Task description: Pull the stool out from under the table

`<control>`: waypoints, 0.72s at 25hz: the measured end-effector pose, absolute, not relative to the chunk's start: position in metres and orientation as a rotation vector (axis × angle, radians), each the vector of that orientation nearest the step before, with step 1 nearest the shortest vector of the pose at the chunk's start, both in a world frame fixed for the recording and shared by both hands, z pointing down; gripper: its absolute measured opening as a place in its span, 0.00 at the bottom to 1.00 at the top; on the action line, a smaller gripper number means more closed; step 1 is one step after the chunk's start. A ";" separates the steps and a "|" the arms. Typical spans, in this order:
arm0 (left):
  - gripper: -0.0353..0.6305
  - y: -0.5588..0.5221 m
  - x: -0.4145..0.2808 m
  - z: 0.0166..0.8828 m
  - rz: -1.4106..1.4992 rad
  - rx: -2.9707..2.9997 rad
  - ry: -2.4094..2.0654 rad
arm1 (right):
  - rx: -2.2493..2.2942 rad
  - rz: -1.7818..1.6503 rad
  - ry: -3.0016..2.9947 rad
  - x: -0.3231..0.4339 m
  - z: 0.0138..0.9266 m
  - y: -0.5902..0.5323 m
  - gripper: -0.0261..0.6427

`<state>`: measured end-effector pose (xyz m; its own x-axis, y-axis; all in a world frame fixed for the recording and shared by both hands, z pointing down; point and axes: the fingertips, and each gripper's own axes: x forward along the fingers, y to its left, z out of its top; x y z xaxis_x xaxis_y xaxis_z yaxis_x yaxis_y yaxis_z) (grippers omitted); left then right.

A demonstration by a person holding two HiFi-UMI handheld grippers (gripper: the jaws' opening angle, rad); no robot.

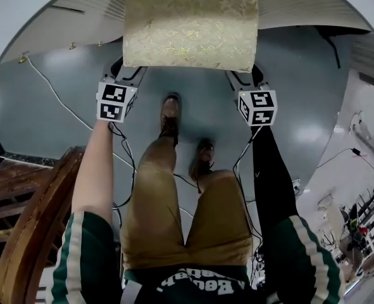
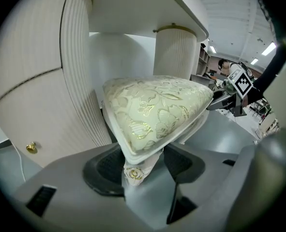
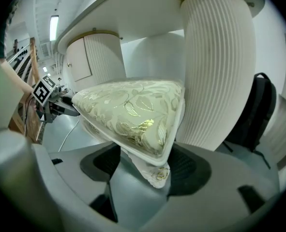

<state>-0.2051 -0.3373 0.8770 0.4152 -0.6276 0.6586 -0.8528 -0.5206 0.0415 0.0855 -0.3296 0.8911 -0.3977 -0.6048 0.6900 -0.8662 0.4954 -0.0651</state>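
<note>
Hand-held gripper L (image 1: pixel 128 75), R (image 1: pixel 245 78) — open astride stool (image 1: pixel 190 24) corners.

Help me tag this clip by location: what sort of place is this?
Probably an indoor workspace or lab staged with home furniture, not a lived-in room: a brocade stool under a white fluted table, loose cables across the grey floor, and strip lights over shelving behind.

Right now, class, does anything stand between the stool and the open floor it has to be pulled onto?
Only the person's own shoes, planted on the floor just in front of the stool, in its path. The left claw and right claw straddle its near corners, with nothing between.
</note>
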 end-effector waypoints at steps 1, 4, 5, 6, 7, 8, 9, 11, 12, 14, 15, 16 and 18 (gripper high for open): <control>0.47 -0.328 -0.202 0.877 0.841 2.300 -1.267 | 1.199 0.571 -2.131 0.088 0.891 -0.320 0.51; 0.47 -0.295 -0.192 0.881 0.856 2.281 -1.253 | 1.183 0.586 -2.112 0.099 0.895 -0.286 0.51; 0.47 -0.284 -0.188 0.883 0.862 2.274 -1.248 | 1.178 0.589 -2.106 0.103 0.897 -0.276 0.51; 0.47 -0.276 -0.184 0.885 0.867 2.267 -1.243 | 1.175 0.592 -2.101 0.106 0.899 -0.267 0.51; 0.46 -0.270 -0.182 0.886 0.873 2.260 -1.240 | 1.172 0.596 -2.096 0.109 0.899 -0.262 0.51; 0.46 -0.265 -0.181 0.886 0.878 2.252 -1.237 | 1.169 0.599 -2.093 0.110 0.900 -0.257 0.51; 0.46 -0.260 -0.181 0.887 0.884 2.244 -1.234 | 1.165 0.602 -2.091 0.111 0.900 -0.254 0.51; 0.46 -0.248 -0.177 0.888 0.893 2.230 -1.233 | 1.154 0.603 -2.089 0.114 0.901 -0.244 0.51; 0.46 -0.239 -0.174 0.889 0.894 2.223 -1.234 | 1.146 0.602 -2.088 0.118 0.902 -0.237 0.51; 0.46 -0.217 -0.167 0.891 0.892 2.207 -1.240 | 1.129 0.600 -2.087 0.125 0.904 -0.219 0.51; 0.46 -0.207 -0.164 0.892 0.892 2.200 -1.243 | 1.121 0.600 -2.087 0.127 0.905 -0.210 0.51; 0.46 -0.197 -0.163 0.892 0.893 2.194 -1.247 | 1.114 0.599 -2.087 0.129 0.905 -0.201 0.51; 0.46 -0.180 -0.163 0.893 0.897 2.186 -1.253 | 1.104 0.597 -2.087 0.129 0.906 -0.186 0.51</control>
<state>-0.1634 -0.1800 0.8934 0.3713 -0.5738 0.7299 -0.8760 -0.4771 0.0706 0.1292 -0.1857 0.9058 -0.3987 -0.5252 0.7518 -0.8433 0.5322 -0.0755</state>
